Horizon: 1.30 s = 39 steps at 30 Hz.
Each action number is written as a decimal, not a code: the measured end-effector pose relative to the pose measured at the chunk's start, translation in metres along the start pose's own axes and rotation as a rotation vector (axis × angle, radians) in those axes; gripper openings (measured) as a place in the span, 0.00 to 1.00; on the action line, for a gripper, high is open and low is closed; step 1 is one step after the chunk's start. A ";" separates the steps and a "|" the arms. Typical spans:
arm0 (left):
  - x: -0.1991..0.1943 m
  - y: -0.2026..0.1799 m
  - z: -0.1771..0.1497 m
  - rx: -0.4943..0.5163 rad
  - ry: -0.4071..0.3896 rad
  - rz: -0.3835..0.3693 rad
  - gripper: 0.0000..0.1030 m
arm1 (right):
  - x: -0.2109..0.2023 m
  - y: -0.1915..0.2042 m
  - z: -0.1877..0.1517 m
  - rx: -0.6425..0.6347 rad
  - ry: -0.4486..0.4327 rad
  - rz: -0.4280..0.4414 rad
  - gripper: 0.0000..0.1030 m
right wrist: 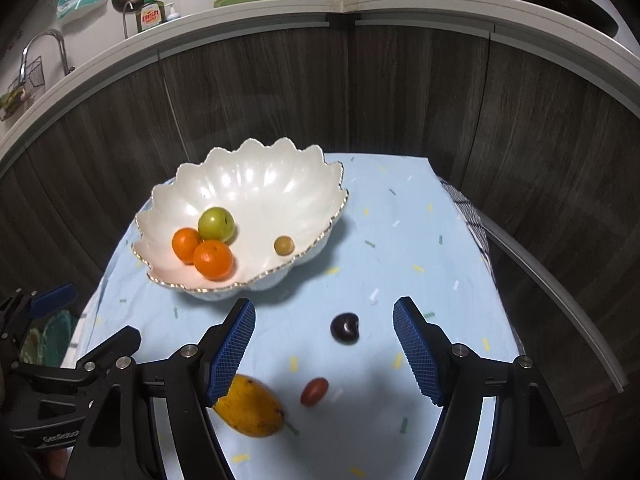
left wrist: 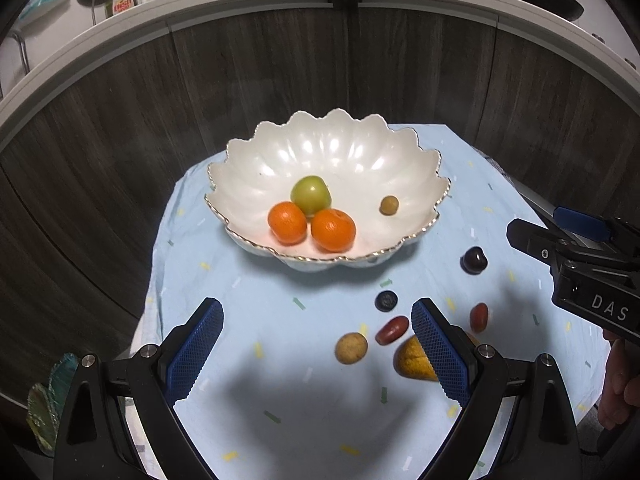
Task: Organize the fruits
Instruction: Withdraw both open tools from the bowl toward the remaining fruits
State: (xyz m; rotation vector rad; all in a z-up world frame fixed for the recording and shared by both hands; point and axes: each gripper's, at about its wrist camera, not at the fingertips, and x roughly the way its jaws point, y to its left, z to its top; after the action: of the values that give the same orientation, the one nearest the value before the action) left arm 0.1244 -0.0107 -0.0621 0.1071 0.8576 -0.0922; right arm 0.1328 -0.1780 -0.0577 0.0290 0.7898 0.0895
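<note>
Kitchen setting: a pale blue patterned cloth (left wrist: 304, 360) covers a small table set against dark wood-grain cabinet fronts, with dishes and a soap bottle on the counter above. A white scalloped bowl (left wrist: 332, 152) sits toward 12 o'clock on the cloth and already holds two oranges, a green fruit (left wrist: 311, 195) and one small tan fruit. Loose fruit remains at 4 to 5 o'clock of the bowl: a dark plum (right wrist: 345, 328), a blueberry (left wrist: 386, 301), two red oblong fruits, a round tan fruit (left wrist: 351, 348) and a yellow mango (right wrist: 250, 406). The left gripper (left wrist: 316, 344) stands open and empty over bare cloth. The right gripper (right wrist: 324, 344) is likewise open and empty, the plum lying between its fingers in view but untouched. Risks, as judged: the small round fruits could roll off the cloth if nudged; crowded pieces invite a stray finger knocking a neighbour; the two grippers work near each other and may collide.
</note>
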 end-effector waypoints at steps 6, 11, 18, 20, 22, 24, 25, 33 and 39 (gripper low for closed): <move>0.003 -0.006 -0.007 0.016 0.008 0.000 0.93 | 0.001 -0.003 -0.011 0.003 0.016 -0.004 0.70; 0.008 -0.007 -0.011 0.019 0.016 0.003 0.93 | 0.004 -0.004 -0.019 0.008 0.034 -0.004 0.70; 0.019 -0.007 -0.018 0.020 0.039 0.018 0.92 | 0.014 -0.005 -0.030 0.006 0.064 -0.017 0.70; 0.024 -0.008 -0.020 0.030 0.049 0.027 0.91 | 0.018 -0.005 -0.034 0.006 0.076 -0.023 0.70; 0.029 -0.009 -0.023 0.036 0.063 0.029 0.89 | 0.023 -0.005 -0.037 0.008 0.088 -0.025 0.70; 0.033 -0.009 -0.026 0.038 0.070 0.029 0.89 | 0.028 -0.006 -0.041 0.007 0.104 -0.028 0.70; 0.036 -0.009 -0.028 0.039 0.076 0.029 0.89 | 0.029 -0.006 -0.042 0.006 0.108 -0.030 0.70; 0.055 -0.010 -0.034 0.047 0.112 0.033 0.83 | 0.046 -0.007 -0.051 0.001 0.154 -0.039 0.70; 0.063 -0.011 -0.037 0.049 0.126 0.032 0.80 | 0.053 -0.007 -0.056 0.001 0.176 -0.031 0.69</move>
State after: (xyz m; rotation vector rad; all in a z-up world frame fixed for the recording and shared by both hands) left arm 0.1358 -0.0195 -0.1348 0.1746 0.9796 -0.0769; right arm 0.1304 -0.1808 -0.1350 0.0101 0.9658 0.0622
